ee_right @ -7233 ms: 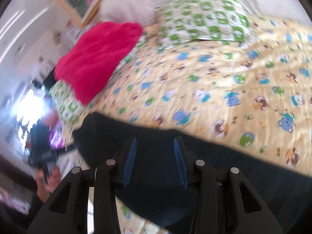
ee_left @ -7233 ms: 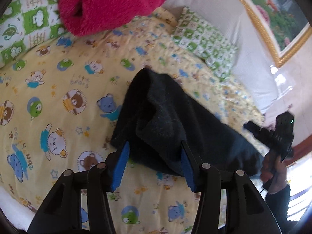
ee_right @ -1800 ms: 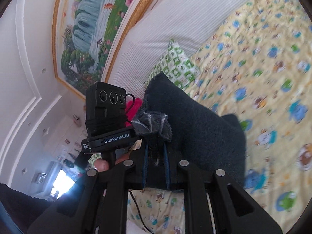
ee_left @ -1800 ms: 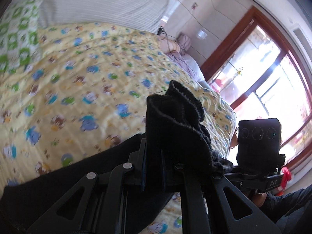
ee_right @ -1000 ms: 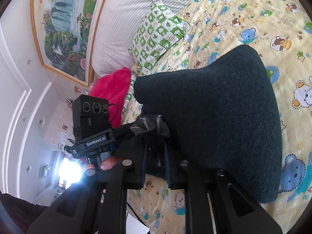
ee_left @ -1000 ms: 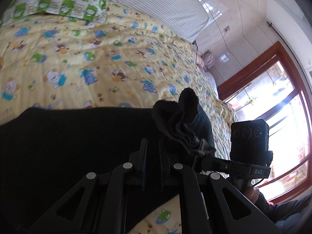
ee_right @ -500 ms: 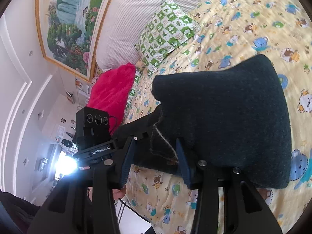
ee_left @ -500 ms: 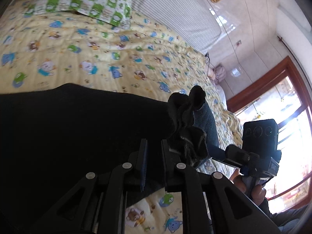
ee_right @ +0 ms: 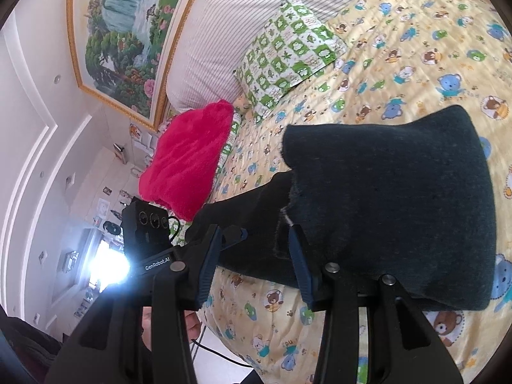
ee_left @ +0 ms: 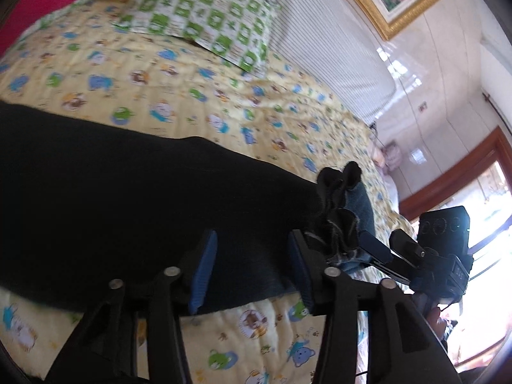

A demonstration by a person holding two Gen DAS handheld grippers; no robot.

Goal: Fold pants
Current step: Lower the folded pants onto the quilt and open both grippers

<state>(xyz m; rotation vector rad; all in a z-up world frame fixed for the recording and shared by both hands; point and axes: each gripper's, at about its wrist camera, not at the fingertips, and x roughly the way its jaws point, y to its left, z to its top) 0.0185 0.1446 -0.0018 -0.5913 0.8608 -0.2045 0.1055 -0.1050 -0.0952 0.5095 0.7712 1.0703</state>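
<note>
The dark pants (ee_left: 128, 192) lie folded on the yellow bear-print bedspread (ee_left: 224, 102). In the right wrist view the pants (ee_right: 400, 208) show a doubled layer with its edge near my fingers. My left gripper (ee_left: 249, 268) is open over the near edge of the pants, with a bunched corner (ee_left: 339, 198) just right of its right finger. My right gripper (ee_right: 256, 262) is open and empty over the near edge of the fold. The other gripper shows in each view, at right (ee_left: 444, 249) and at left (ee_right: 147, 224).
A green checked pillow (ee_right: 288, 51) and a striped headboard cushion (ee_right: 243, 16) lie at the bed's head. A red fluffy blanket (ee_right: 188, 163) sits by the pillow. A framed painting (ee_right: 128, 32) hangs above. A window (ee_left: 486, 211) is to the right.
Both grippers were shut on the pants' end and carried it over onto the rest. Both have opened now and the fabric lies on the bed.
</note>
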